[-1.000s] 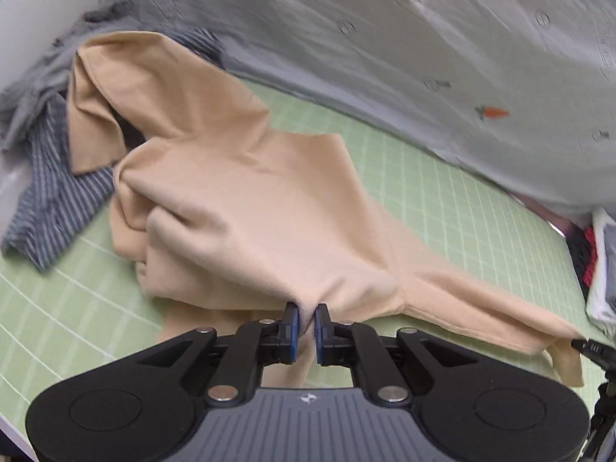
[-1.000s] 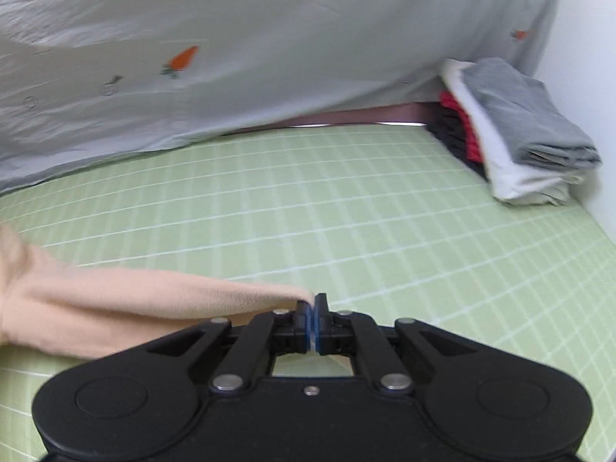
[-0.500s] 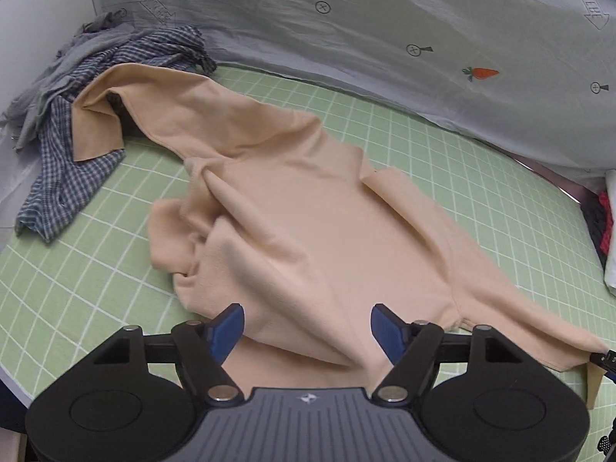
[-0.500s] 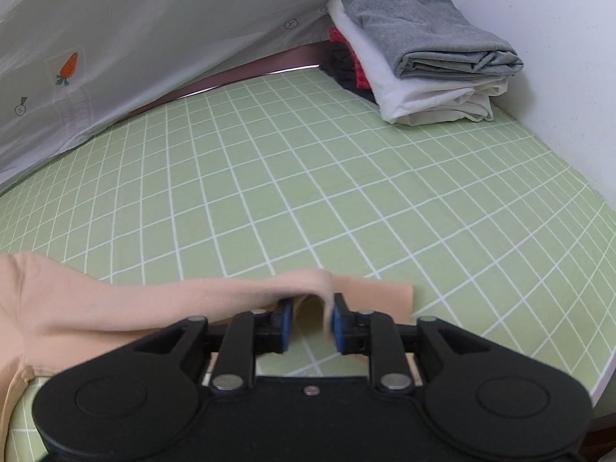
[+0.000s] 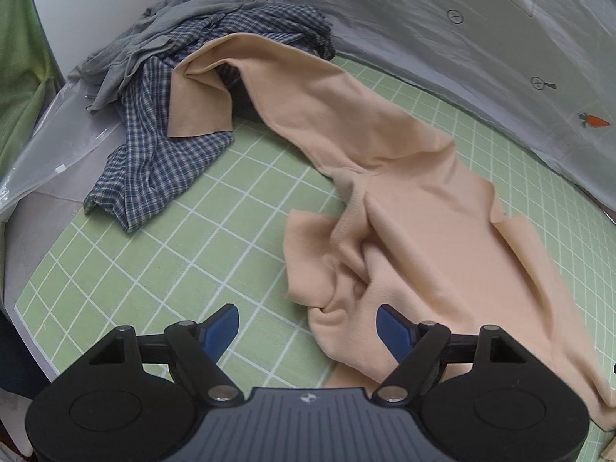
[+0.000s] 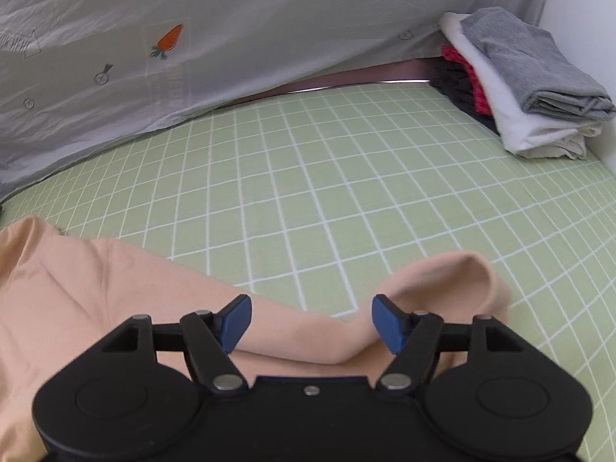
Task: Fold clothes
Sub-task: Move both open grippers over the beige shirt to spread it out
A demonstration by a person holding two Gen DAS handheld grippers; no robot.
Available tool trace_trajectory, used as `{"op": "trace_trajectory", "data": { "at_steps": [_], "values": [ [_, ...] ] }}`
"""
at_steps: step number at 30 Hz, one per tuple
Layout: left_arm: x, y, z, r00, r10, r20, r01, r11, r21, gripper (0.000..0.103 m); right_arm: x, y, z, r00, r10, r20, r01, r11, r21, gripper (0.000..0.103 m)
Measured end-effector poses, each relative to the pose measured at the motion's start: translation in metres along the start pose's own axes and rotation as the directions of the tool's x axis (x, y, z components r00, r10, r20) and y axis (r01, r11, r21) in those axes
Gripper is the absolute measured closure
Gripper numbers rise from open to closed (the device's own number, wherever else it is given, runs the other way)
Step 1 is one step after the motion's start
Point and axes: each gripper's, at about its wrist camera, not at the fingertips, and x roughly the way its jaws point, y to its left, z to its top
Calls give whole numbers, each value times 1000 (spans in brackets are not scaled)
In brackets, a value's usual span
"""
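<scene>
A peach long-sleeved top (image 5: 415,208) lies crumpled on the green grid mat (image 5: 173,246), one sleeve reaching back onto the pile of clothes. My left gripper (image 5: 308,327) is open and empty, just above the top's bunched near edge. In the right wrist view the top's other sleeve (image 6: 442,281) lies curled on the mat (image 6: 346,177). My right gripper (image 6: 312,323) is open and empty over that sleeve.
A blue checked shirt (image 5: 161,161) and a grey garment (image 5: 154,38) lie heaped at the back left. A stack of folded clothes (image 6: 531,92) sits at the back right. A grey sheet with carrot prints (image 6: 192,38) hangs behind the mat.
Both grippers have opened and let go of the peach top. It has dropped onto the mat. The left gripper has shifted left, towards the top's bunched edge.
</scene>
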Motion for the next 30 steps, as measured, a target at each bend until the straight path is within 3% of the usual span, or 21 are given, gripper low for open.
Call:
{"op": "trace_trajectory", "data": {
  "at_steps": [5, 9, 14, 16, 18, 21, 24, 26, 30],
  "values": [
    [27, 7, 29, 1000, -5, -16, 4, 999, -50, 23, 33, 52, 17, 993, 102, -57, -107, 989, -101, 24],
    [54, 4, 46, 997, 2, -79, -8, 998, -64, 23, 65, 86, 27, 987, 117, -111, -134, 978, -162, 24],
    [78, -9, 52, 990, 12, -142, -11, 1000, 4, 23, 77, 101, 28, 985, 113, -128, -139, 967, -214, 25],
    [83, -12, 51, 987, 15, -158, -16, 1000, 0, 23, 75, 102, 25, 983, 139, -122, -165, 955, -246, 33],
    [87, -13, 50, 985, 25, -173, -26, 1000, -2, 23, 72, 106, 26, 974, 183, -133, -216, 930, -298, 63],
    [89, -16, 49, 983, 40, -179, -40, 999, 4, 23, 68, 113, 27, 957, 231, -173, -282, 880, -383, 96],
    [87, -18, 49, 983, 50, -176, -50, 999, 6, 23, 68, 113, 31, 962, 219, -163, -270, 848, -455, 98],
    [85, -19, 48, 983, 55, -173, -54, 998, 10, 23, 73, 103, 42, 977, 179, -114, -212, 855, -473, 99],
    [82, -29, 43, 984, -8, -177, 10, 1000, 14, 17, 99, 48, 76, 1000, 15, 16, -10, 956, -292, 98]
  ]
}}
